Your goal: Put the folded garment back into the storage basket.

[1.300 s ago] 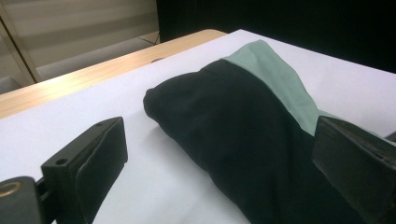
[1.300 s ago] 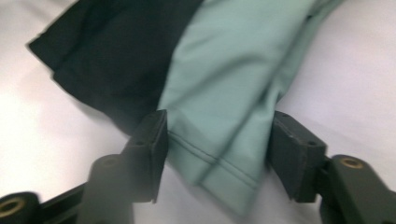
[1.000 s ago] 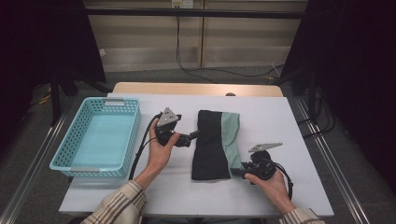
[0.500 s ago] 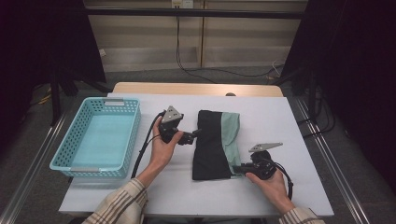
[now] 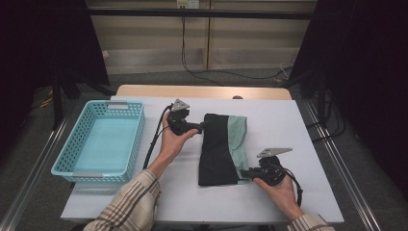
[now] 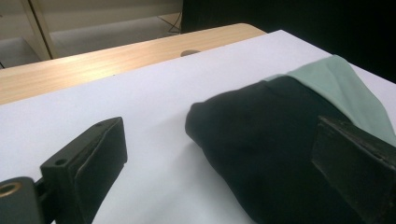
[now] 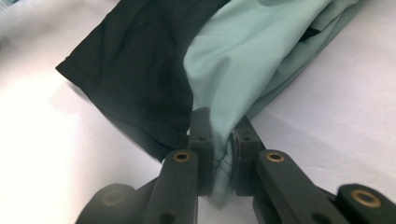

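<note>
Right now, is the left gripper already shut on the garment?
No: in the left gripper view the left gripper stands wide open, its fingers either side of the garment's dark end.

The white table (image 5: pixel 298 130) stands in a dim room, its far edge butted against a light wooden tabletop (image 5: pixel 202 91) with a small round hole (image 6: pixel 189 52) in it. Beyond lies a grey floor (image 5: pixel 159 77), where a black cable (image 5: pixel 226 73) trails down from a wall outlet (image 5: pixel 187 4) and runs off to the right. The back wall is pale beige panelling (image 5: pixel 144 43) crossed by a dark horizontal bar (image 5: pixel 202 13). Black curtains (image 5: pixel 365 72) hang on both sides. Metal rails (image 5: pixel 337 159) flank the table near the floor. Light falls evenly from above.
</note>
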`<state>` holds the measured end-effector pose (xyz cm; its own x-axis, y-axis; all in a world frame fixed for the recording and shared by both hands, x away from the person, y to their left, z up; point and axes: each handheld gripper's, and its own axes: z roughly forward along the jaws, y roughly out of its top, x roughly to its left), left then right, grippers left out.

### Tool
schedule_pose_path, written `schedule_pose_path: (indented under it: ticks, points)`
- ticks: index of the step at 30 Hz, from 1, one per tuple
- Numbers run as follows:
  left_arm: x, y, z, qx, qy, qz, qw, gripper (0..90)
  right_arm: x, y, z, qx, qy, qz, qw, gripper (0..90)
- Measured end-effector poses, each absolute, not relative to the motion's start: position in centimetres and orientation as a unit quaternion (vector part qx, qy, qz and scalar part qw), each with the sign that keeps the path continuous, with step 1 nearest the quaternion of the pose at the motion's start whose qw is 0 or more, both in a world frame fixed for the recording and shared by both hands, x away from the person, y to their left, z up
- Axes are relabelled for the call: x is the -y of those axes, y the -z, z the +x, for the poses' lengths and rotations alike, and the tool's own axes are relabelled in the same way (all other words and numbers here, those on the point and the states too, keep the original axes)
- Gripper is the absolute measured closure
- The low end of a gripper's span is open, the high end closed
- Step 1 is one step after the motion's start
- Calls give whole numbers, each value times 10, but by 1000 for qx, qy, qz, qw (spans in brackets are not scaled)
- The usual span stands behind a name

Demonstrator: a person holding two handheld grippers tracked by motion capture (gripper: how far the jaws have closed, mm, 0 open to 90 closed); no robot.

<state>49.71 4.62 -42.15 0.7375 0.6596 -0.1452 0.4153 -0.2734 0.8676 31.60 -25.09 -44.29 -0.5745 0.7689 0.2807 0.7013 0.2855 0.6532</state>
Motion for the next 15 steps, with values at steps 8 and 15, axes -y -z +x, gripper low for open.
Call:
schedule_pose_path:
  ticks: [8, 15]
  points:
    - [-28, 426, 514, -353, -134, 799, 468, 142, 250, 444, 315, -804, -378, 457, 47, 823]
    - [-16, 435, 524, -387, -128, 783, 470, 197, 250, 445, 315, -806, -373, 457, 51, 821]
